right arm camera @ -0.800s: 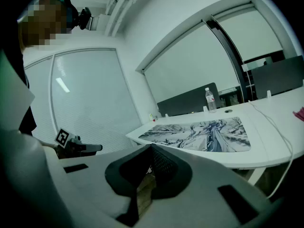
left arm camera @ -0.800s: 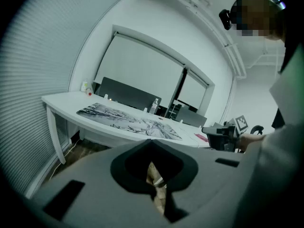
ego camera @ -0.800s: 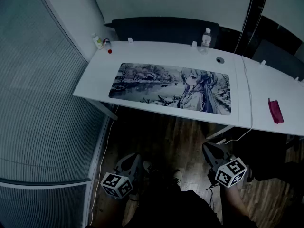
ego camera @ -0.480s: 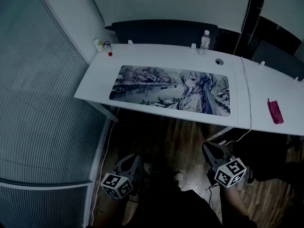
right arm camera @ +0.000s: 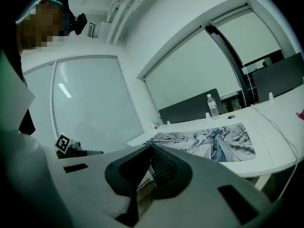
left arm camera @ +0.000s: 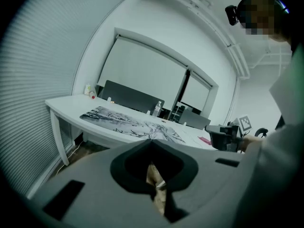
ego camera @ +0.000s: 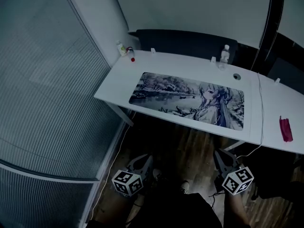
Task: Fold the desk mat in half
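No text readable anywhere. Label on bottle [ego camera: 224, 56] too small; mat [ego camera: 190, 99] shows artwork only. Coded square markers, no letters, on left gripper [ego camera: 144, 159] and right gripper [ego camera: 220, 154].

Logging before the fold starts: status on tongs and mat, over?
Left tongs shut, empty; right tongs shut, empty; both low, short of the desk. Desk mat flat, unfolded. Nothing on it; bottle stands clear.

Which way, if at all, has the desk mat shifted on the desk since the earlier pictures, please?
No. The desk mat keeps its place beside the cable hole and the front edge of the desk; only the camera has swung, sliding everything right in view.
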{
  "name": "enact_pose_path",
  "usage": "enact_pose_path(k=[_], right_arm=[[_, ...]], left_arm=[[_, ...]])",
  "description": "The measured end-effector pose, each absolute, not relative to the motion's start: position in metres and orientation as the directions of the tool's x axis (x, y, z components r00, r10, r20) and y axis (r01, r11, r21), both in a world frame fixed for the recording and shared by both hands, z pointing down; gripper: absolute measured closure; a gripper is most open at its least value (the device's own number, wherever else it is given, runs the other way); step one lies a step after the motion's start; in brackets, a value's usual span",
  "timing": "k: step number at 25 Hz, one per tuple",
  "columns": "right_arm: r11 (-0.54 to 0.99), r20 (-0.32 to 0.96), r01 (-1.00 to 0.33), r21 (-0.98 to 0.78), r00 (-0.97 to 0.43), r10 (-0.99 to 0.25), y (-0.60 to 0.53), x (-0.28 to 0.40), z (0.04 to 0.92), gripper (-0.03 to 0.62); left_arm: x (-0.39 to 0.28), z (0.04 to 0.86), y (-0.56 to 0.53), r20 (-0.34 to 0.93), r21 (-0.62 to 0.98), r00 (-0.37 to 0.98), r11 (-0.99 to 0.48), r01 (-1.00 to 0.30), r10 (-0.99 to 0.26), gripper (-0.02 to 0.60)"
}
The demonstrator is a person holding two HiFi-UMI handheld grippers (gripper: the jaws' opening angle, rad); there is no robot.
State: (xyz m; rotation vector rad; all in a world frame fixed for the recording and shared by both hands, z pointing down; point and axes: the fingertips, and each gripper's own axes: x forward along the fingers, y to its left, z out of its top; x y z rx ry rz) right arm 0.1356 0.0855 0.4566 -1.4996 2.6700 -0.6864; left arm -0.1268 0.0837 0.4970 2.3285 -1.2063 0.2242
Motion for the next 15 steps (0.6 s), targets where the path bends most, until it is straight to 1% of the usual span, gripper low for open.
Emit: enact_pose_path(k=[15], right_arm=[[0.526, 0.180, -0.760, -0.382, -0.619, -0.765, 0.062, 0.101, 0.452, 0.571]], left_arm=[[-0.161, 0.493, 0.061, 0.354, 0.317, 0.483, -0.383, -0.868, -0.801, 0.574]])
